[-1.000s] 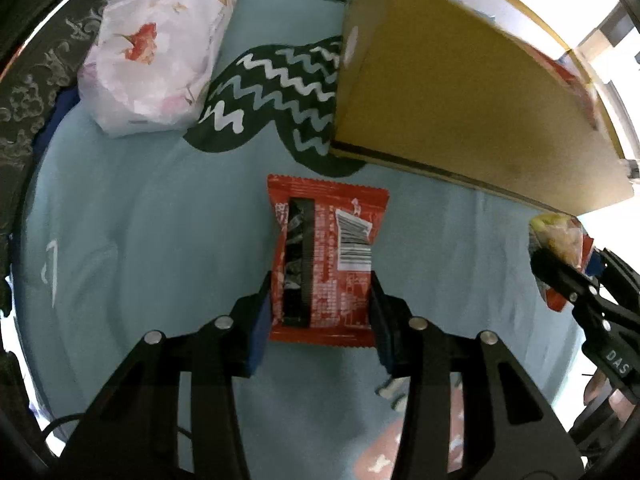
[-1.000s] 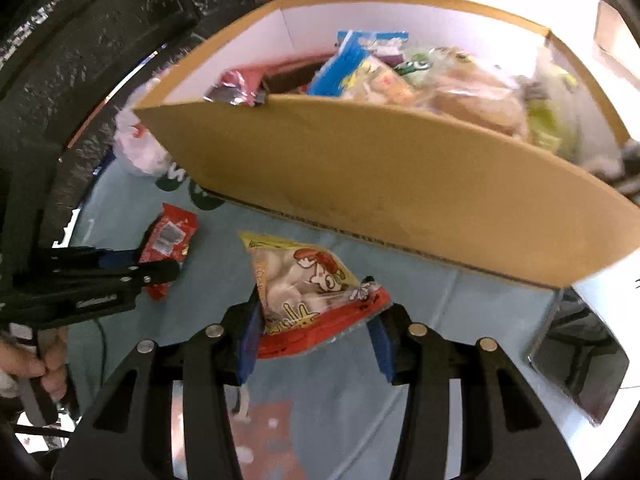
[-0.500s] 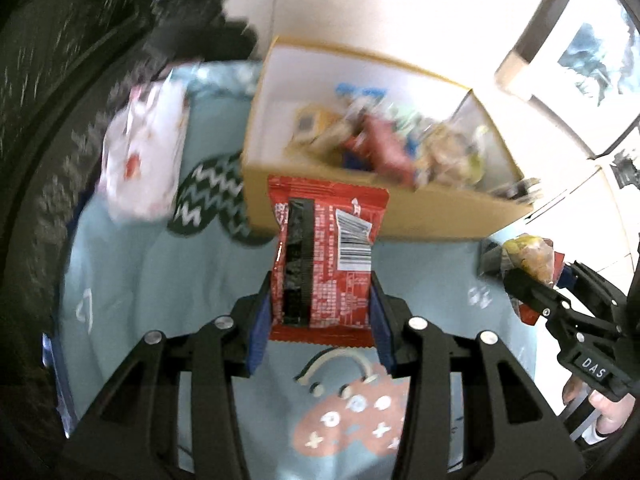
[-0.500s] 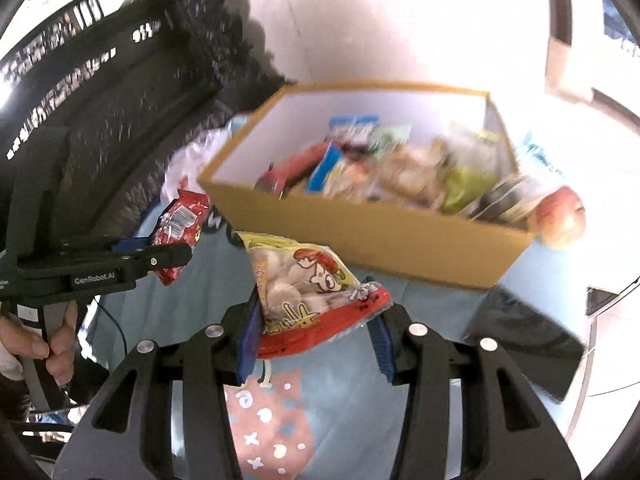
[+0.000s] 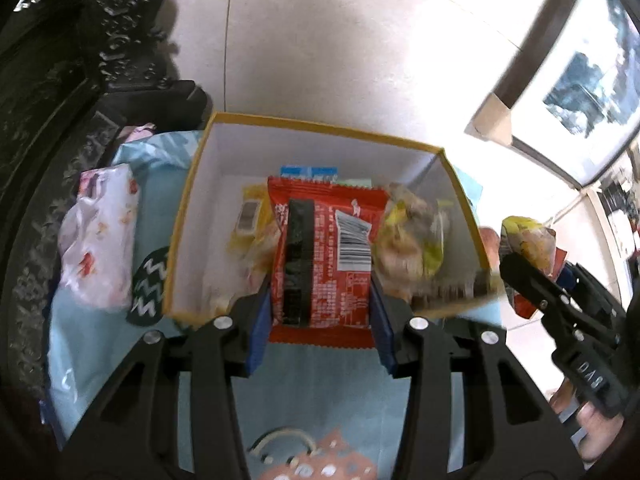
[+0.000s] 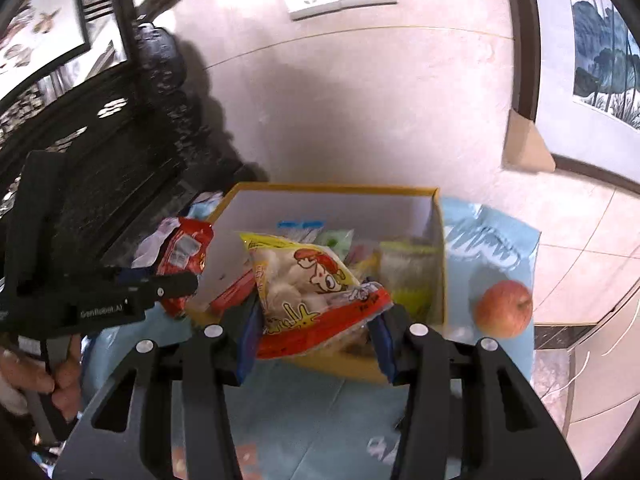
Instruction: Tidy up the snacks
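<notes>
Pale blue cloth is covering the counter as the left gripper [image 5: 320, 312] is clamping a light, crinkly red snack packet [image 5: 326, 256] by its sides above the yellow box [image 5: 182, 216], while the right gripper [image 6: 314, 332] is pinching a soft yellow snack bag [image 6: 308, 284] nearby

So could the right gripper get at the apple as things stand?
Probably not yet. The right gripper is shut on the yellow snack bag, so it has no free grip. The apple itself lies uncovered on the cloth, right of the box.
</notes>
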Demonstrator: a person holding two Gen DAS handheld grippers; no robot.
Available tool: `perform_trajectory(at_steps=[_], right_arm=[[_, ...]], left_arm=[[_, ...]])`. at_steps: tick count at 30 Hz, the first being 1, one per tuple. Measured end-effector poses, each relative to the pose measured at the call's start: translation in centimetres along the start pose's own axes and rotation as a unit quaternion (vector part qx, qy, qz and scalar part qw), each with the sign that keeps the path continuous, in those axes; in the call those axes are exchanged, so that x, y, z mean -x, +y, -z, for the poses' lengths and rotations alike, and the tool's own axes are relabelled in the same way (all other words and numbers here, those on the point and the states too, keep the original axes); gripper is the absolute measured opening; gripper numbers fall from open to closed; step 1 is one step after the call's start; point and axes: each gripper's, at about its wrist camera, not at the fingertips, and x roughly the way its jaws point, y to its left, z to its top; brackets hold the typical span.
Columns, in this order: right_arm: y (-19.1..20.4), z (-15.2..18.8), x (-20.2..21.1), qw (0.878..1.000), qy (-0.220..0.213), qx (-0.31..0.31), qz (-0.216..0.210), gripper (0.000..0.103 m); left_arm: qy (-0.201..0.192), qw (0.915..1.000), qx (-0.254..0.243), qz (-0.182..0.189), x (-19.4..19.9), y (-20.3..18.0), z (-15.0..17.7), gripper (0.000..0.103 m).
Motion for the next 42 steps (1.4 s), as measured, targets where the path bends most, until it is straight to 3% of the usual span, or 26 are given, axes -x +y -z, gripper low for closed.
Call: perform_trajectory(at_steps=[2, 3, 6, 10, 23, 27, 30, 37, 42], right_arm=[[-0.2, -0.5, -1.9, 0.999, 0.017, -0.003, 0.047, 0.072], [-0.4, -0.4, -2.0, 0.998, 0.017, -0.007, 0.059, 0.072], [-0.3, 0.1, -2.2, 0.999, 0.013, -0.007, 0.042, 0.072], [0.1, 1.5, -2.3, 0.999, 0.029, -0.008, 0.034, 0.072], [2.9, 3.4, 3.4, 0.999, 0.015, 0.006, 0.032, 0.072], [3.3, 3.8, 5.0, 0.999, 0.008, 0.006, 0.033, 0.072], [3.5, 4.2, 6.0, 0.999, 0.003, 0.006, 0.035, 0.072], [3.6, 4.9, 7.9, 0.999, -0.005, 0.001, 0.041, 0.073], [3.7, 5.5, 8.6, 0.999, -0.004, -0.005, 0.044, 0.077]], left_arm=[[0.014, 0.9993, 0.015, -0.033, -1.8, 0.0, -1.0, 0.098], [0.017, 0.9977, 0.024, -0.061, -2.4, 0.0, -1.5, 0.098], [0.026, 0.9969, 0.031, -0.067, -3.3, 0.1, -1.5, 0.098], [0.027, 0.9939, 0.011, -0.106, -3.5, 0.0, -0.6, 0.1], [0.0, 0.9947, -0.008, -0.102, 2.5, -0.4, 2.0, 0.101], [-0.017, 0.9884, -0.027, -0.148, 4.3, -1.4, 3.1, 0.101], [-0.048, 0.9883, -0.021, -0.143, 6.0, -1.6, 3.9, 0.101], [-0.02, 0.9932, -0.031, -0.11, 7.0, -2.1, 4.6, 0.101], [-0.018, 0.9895, -0.049, -0.135, 7.5, -2.8, 6.0, 0.101]])
